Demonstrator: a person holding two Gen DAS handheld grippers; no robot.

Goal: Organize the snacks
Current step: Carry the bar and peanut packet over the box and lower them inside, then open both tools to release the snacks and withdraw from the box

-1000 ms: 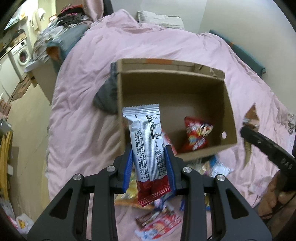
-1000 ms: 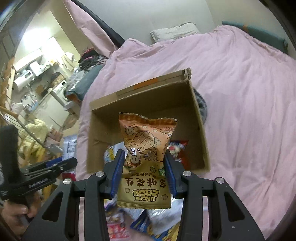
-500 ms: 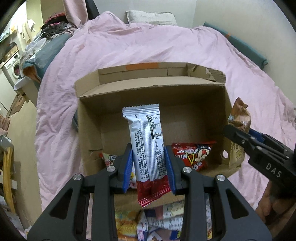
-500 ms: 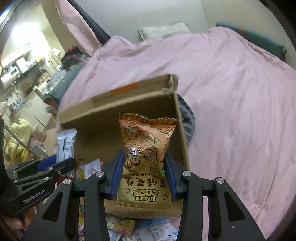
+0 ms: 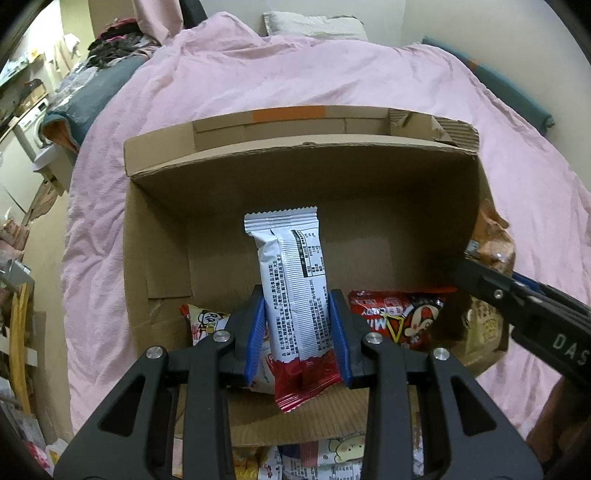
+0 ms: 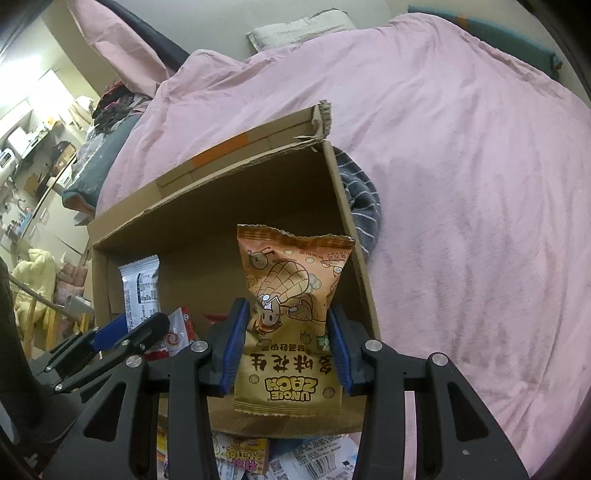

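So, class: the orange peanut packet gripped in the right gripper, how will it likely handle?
The orange peanut packet bulges above the right gripper, so it's probably puffy and light. Its crinkled film looks floppy and maybe slippery.

- We see a bed (image 5: 332,74) under a pink cover (image 6: 461,184).
- On it rests an open carton (image 5: 295,155).
- Loose snack packs (image 6: 240,454) lie by its near edge.
- A striped cloth (image 6: 364,195) lies beside the carton, a pillow (image 5: 314,26) at the far end.

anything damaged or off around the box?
Yes: the cardboard box has a torn, frayed back corner, with corrugation exposed. A striped grey cloth is bunched against its right wall. Loose snack packets lie outside the front.
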